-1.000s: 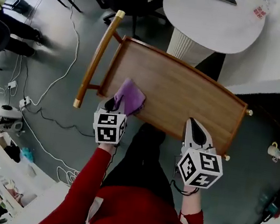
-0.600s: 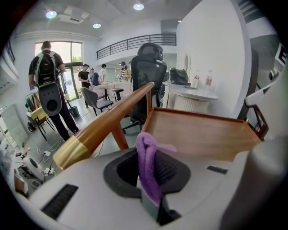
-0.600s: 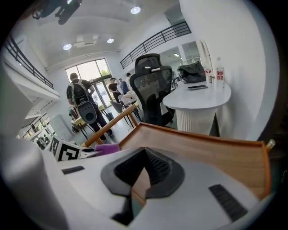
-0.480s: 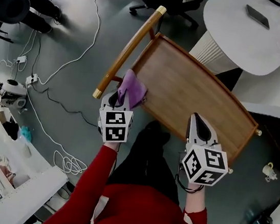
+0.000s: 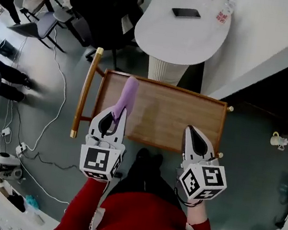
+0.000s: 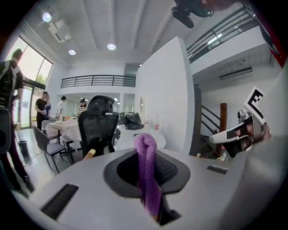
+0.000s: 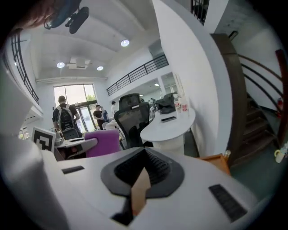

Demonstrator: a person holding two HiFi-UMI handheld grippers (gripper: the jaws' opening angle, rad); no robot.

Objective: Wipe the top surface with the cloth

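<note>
The left gripper (image 5: pixel 117 115) pinches a purple cloth (image 5: pixel 128 92) above the wooden counter (image 5: pixel 170 115) at frame centre. The right gripper (image 5: pixel 193 134) is pressed together, empty.

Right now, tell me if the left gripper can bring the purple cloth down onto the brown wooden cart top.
Probably yes. The left gripper is shut on the purple cloth, held over the left part of the brown wooden cart top. That surface looks bare, and the right gripper sits aside.
</note>
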